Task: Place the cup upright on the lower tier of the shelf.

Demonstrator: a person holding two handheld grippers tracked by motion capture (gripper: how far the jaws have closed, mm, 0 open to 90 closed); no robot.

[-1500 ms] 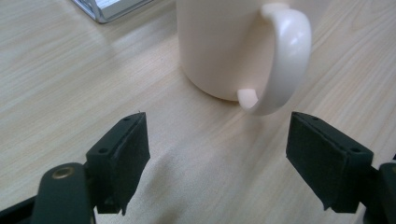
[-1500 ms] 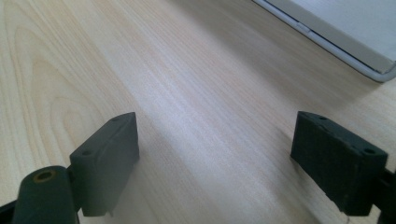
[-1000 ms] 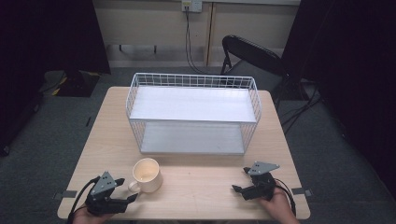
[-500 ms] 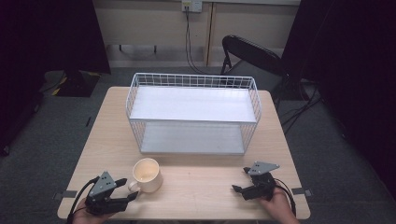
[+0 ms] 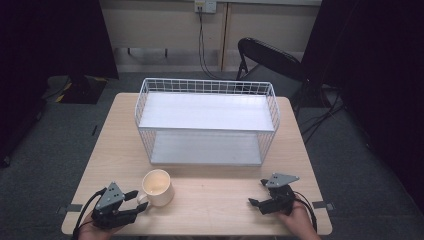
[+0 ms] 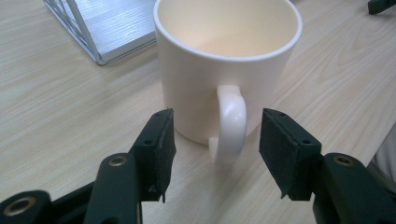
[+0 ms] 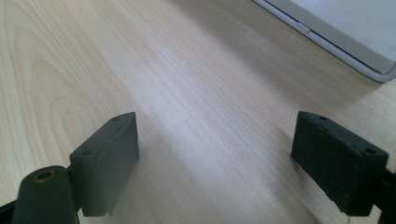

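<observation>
A cream mug stands upright near the table's front left, its handle turned toward my left gripper. In the left gripper view the handle sits between the two black pads of that gripper. A gap shows on each side of the handle, and the jaws have just been closing. My right gripper rests low at the front right, its jaws wide apart. In the right gripper view it has bare wood between its pads.
A white wire basket rack with two shelves stands across the middle and back of the wooden table; its lower corner lies just beyond the mug. A black chair stands behind the table's far right.
The left gripper's jaws have drawn closer together around the mug's handle. Both hands and the mug stay where they were.
</observation>
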